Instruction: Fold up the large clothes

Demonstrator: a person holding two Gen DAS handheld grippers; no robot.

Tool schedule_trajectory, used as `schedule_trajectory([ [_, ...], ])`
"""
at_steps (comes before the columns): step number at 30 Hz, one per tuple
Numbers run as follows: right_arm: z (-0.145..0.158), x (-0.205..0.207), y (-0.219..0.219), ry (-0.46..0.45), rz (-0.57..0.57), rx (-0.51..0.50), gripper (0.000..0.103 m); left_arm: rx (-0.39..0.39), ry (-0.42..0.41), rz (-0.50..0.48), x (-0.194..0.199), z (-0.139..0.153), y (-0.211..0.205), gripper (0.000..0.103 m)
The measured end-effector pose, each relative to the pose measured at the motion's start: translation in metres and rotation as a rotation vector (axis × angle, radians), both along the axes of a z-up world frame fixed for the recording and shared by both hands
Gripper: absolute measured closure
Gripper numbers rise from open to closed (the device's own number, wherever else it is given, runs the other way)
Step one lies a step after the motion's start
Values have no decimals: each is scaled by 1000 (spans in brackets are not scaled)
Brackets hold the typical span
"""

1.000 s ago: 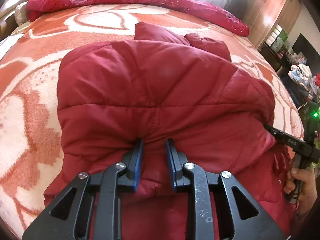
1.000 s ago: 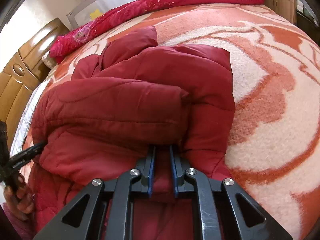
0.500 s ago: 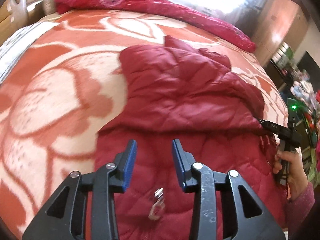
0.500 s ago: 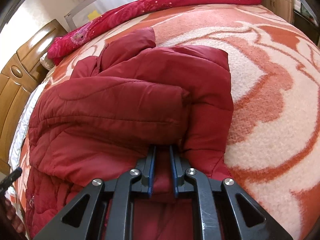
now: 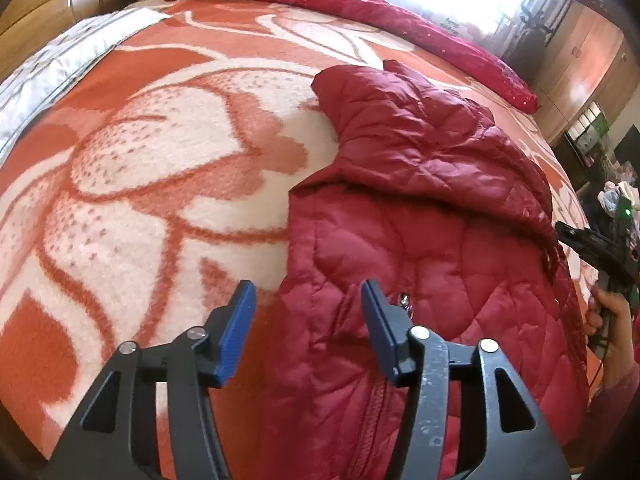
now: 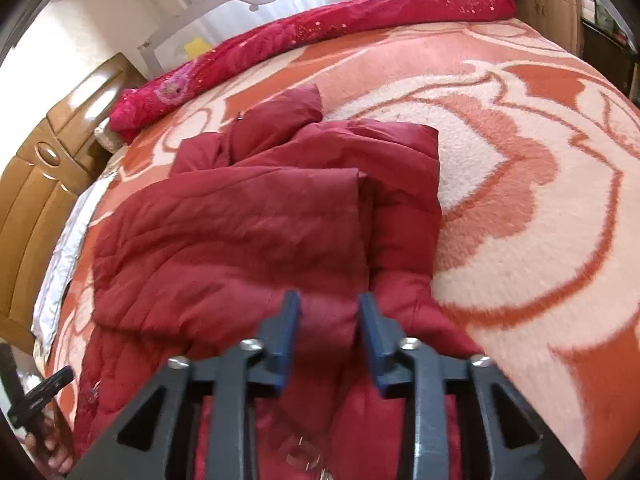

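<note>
A dark red quilted puffer jacket (image 5: 420, 216) lies partly folded on the bed, its top part laid back over the lower body; it also shows in the right wrist view (image 6: 256, 236). My left gripper (image 5: 306, 324) is open and empty, hovering over the jacket's left edge near a zipper pull (image 5: 403, 302). My right gripper (image 6: 328, 328) is open, its jaws apart just above the folded edge, holding nothing. The right gripper also shows at the right edge of the left wrist view (image 5: 588, 240). The left one shows at the lower left of the right wrist view (image 6: 44, 390).
The bed is covered by an orange and cream flowered blanket (image 5: 140, 184). A rolled magenta quilt (image 5: 360, 8) lies along the far side. A wooden headboard (image 6: 44, 184) stands at left, and wardrobes and clutter (image 5: 592, 92) at far right.
Both grippers have let go of the jacket and opened. The left gripper pulled back and swung left, past the jacket's edge. The fold now lies flat.
</note>
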State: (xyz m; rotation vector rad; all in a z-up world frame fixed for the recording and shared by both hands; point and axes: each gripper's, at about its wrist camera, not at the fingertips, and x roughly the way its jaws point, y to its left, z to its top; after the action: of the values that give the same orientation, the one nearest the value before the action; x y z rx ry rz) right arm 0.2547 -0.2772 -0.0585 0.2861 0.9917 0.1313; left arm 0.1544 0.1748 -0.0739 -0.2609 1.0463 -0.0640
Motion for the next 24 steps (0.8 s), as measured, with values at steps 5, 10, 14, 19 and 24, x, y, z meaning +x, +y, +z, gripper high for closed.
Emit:
schedule_trajectory([
  [5,10,-34,1,6,42,23,48,-18,25,-11,-7,-6,3,43],
  [10,11,-77,-11,34,55,24,44,-65,51,-61,-18,-14,0,40],
  [14,6,-106,-30,61,21,39,44,-54,76,-79,-26,-20,-1,40],
  [19,1,-141,-54,100,-34,66,42,-65,88,-96,-41,-21,1,40],
  [24,-4,-165,-65,135,-51,68,34,-62,105,-113,-53,-25,1,40],
])
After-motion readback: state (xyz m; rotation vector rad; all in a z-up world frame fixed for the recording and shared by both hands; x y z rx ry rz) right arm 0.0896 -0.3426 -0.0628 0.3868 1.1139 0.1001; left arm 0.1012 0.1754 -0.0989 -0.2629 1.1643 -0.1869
